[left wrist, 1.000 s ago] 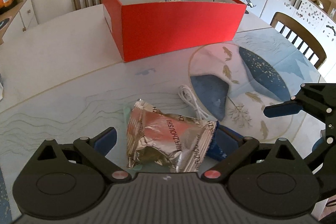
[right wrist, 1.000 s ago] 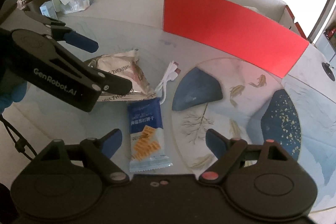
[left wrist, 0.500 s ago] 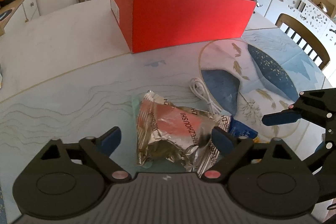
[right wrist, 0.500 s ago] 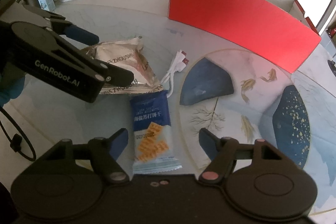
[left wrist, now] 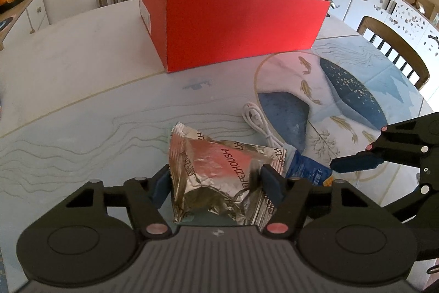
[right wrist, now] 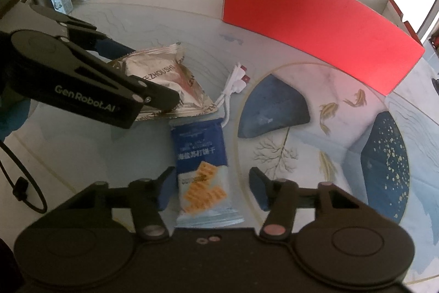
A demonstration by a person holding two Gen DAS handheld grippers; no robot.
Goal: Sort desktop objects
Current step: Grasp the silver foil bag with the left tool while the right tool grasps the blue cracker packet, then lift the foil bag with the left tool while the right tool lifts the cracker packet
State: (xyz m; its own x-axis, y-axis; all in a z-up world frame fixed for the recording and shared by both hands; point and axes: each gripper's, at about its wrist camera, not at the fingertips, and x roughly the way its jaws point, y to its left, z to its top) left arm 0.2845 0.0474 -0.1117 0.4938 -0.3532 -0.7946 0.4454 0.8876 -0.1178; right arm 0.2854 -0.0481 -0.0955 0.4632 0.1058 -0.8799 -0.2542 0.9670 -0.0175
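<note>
Your left gripper (left wrist: 214, 180), marked "GenRobot.AI", is closing, both blue pads touching the silver foil packet (left wrist: 219, 172) printed "ZHOUSHI", which lies on the table (left wrist: 82, 89) between them. Right of it, the blue cracker packet (right wrist: 201, 164) with Chinese writing lies lengthwise between your right gripper's (right wrist: 212, 188) closing fingers; the left pad is at its edge, the right still apart. A white cable (right wrist: 233, 84) lies beyond, the red box (right wrist: 315, 21) farther back.

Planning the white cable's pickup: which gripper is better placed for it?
Probably right. The white cable lies just beyond the blue cracker packet that the right gripper is closing around; the left gripper is closing on the foil packet.
</note>
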